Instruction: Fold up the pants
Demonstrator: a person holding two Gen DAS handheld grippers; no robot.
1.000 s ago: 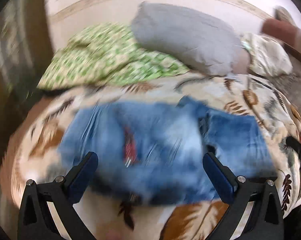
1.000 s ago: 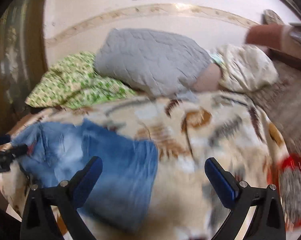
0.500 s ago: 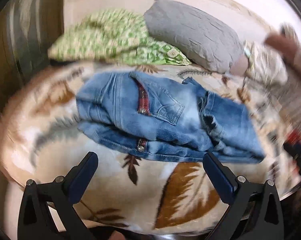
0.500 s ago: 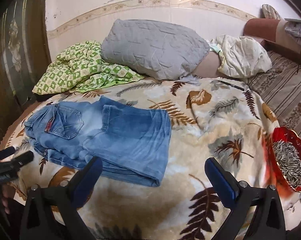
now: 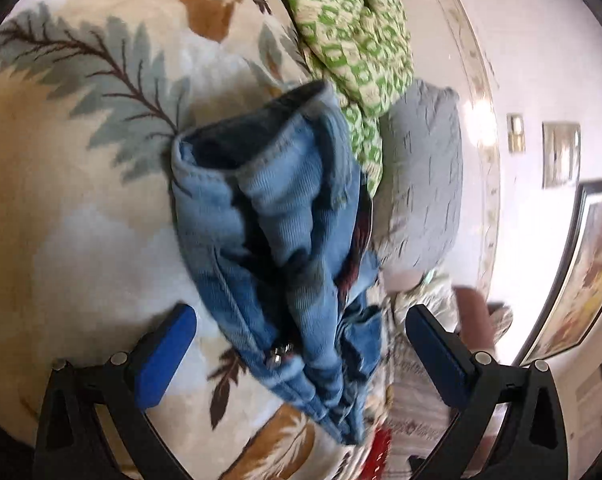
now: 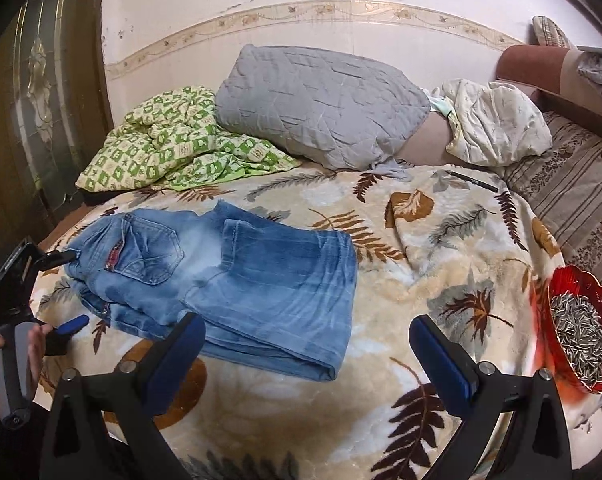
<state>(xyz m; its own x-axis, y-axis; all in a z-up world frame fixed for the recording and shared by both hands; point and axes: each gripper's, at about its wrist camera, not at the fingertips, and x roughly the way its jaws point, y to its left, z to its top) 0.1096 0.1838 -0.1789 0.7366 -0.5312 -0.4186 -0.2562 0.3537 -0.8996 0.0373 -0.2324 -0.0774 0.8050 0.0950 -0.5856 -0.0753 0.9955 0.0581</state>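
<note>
Item: jeans (image 6: 237, 280), folded, lay flat on the bed's leaf-print blanket (image 6: 441, 280). My left claw (image 5: 297, 344) had swung to their waistband end; my right claw (image 6: 307, 344) hovered near. Both gaped wide, empty. Fold judged nearly complete.

Leaf-print blanket (image 6: 441, 280) covers the bed. Grey quilted pillow (image 6: 321, 100) at the head, leaning on a green checked quilt (image 6: 173, 148); cream bundle (image 6: 497, 124) to its right. Red bowl of sunflower seeds (image 6: 581, 328) at right edge. Black pen (image 6: 475, 181) near the pillow.
</note>
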